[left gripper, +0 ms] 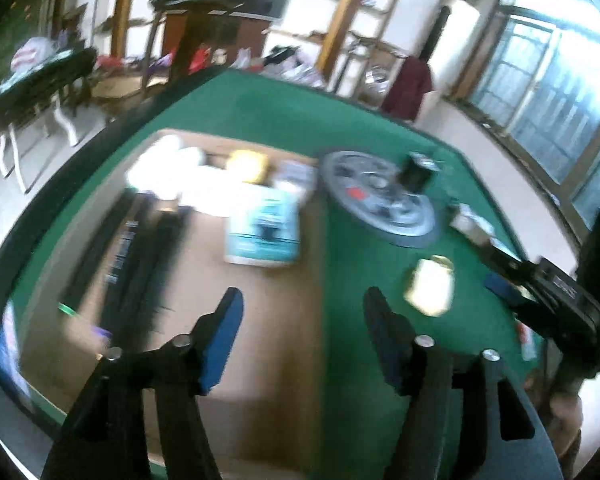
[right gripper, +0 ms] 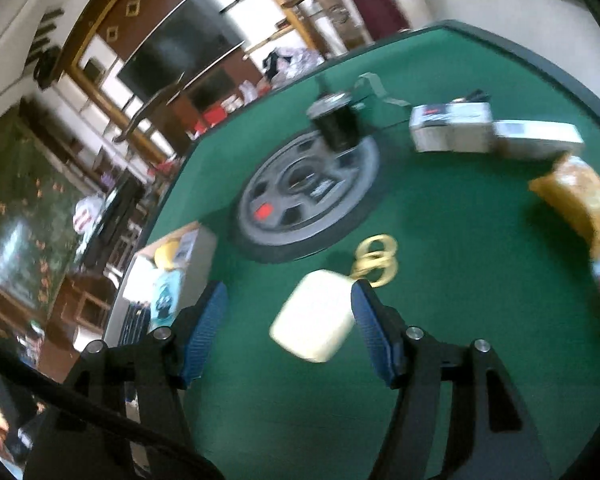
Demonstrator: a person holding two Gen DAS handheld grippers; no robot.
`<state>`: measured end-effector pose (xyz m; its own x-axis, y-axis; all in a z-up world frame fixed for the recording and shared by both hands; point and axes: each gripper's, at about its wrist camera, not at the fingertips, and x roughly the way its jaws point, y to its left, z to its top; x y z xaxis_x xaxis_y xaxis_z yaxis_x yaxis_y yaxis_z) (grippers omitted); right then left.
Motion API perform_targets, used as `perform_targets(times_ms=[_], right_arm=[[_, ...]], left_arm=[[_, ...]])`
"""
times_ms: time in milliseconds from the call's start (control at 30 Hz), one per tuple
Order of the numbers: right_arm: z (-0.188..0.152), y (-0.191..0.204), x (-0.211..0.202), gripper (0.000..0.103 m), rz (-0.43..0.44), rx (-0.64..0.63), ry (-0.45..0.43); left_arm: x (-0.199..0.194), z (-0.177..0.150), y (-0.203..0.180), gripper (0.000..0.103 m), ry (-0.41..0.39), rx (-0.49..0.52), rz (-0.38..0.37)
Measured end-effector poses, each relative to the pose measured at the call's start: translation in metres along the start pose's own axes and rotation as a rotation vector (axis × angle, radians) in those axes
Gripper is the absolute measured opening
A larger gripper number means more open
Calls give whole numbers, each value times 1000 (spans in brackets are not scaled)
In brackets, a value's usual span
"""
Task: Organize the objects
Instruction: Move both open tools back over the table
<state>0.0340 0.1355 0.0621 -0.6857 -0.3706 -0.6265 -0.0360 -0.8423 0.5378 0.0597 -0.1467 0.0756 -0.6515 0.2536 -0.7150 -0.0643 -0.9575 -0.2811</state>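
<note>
In the right wrist view a cream block [right gripper: 314, 316] with yellow rings [right gripper: 376, 260] at its far end lies on the green table [right gripper: 460, 260]. My right gripper [right gripper: 288, 292] is open; the block sits between its blue pads, close to the right pad, and neither pad presses on it. In the left wrist view my left gripper [left gripper: 303, 300] is open and empty, over the right edge of an open cardboard box [left gripper: 259, 340]. The cream block [left gripper: 430, 286] lies to its right, and my right gripper [left gripper: 496, 268] reaches in from the right edge.
The box holds white items [left gripper: 167, 168], a yellow item [left gripper: 245, 166], a teal packet [left gripper: 265, 232] and black bars [left gripper: 139, 264]. A grey wheel disc [right gripper: 308, 192] carries a black cup [right gripper: 338, 126]. White boxes [right gripper: 452, 126] and an orange bag [right gripper: 580, 200] lie at the right.
</note>
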Motion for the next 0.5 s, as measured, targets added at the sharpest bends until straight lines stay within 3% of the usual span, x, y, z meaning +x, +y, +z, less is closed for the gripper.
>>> perform_targets(times_ms=[167, 333, 500], right_arm=[[34, -42, -43, 64, -98, -29, -123], [70, -97, -86, 72, -204, -6, -290], [87, -161, -101, 74, -204, 124, -340]], left_arm=[[1, -15, -74, 60, 32, 188, -46], [14, -25, -120, 60, 108, 250, -119], [33, -43, -165, 60, 134, 369, -48]])
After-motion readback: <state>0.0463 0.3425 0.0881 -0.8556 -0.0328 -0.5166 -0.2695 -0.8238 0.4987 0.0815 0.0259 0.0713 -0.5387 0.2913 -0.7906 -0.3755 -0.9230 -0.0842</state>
